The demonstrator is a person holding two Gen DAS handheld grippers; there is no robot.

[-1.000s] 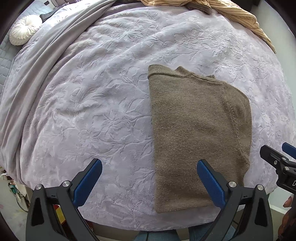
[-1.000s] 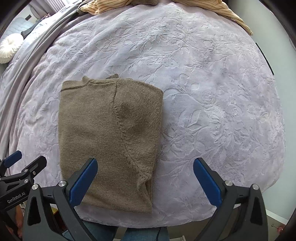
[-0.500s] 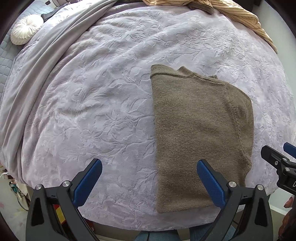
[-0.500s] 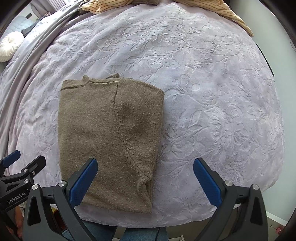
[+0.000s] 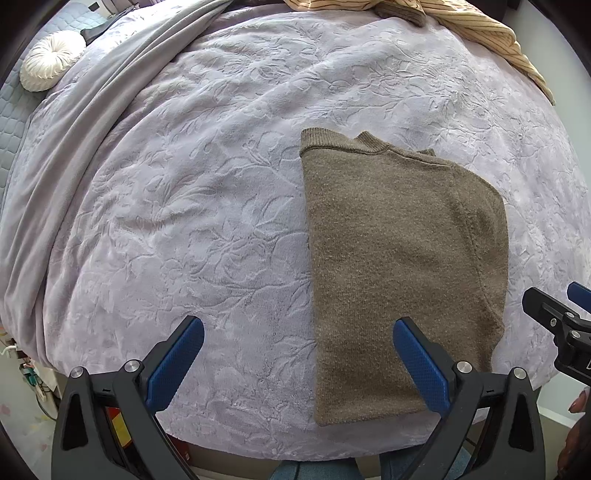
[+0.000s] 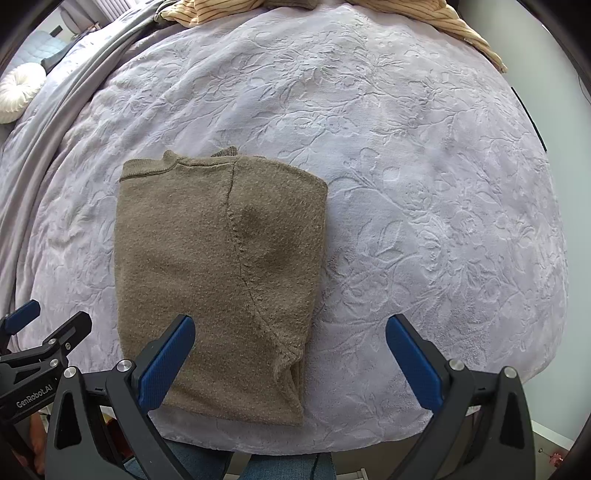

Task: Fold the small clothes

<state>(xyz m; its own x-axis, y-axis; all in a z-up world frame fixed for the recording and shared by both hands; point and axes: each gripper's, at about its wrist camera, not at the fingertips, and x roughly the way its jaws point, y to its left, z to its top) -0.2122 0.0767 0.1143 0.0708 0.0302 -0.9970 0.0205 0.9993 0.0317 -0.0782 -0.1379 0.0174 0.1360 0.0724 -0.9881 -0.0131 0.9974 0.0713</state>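
A small brown knit sweater (image 5: 399, 266) lies folded lengthwise on the lavender embossed bedspread (image 5: 207, 206), its collar at the far end. It also shows in the right wrist view (image 6: 218, 273). My left gripper (image 5: 299, 350) is open and empty, held above the near edge of the bed, with its right finger over the sweater's near part. My right gripper (image 6: 291, 350) is open and empty, its left finger over the sweater's near hem. Each gripper shows at the edge of the other's view.
A striped tan garment (image 5: 480, 29) lies at the far edge of the bed. A grey sheet (image 5: 96, 110) runs along the left side. A round white cushion (image 5: 48, 61) sits at the far left. The bed's near edge is just under the grippers.
Both grippers have drifted slightly; the sweater sits a little farther right in the left view. The sweater has not moved on the bed.
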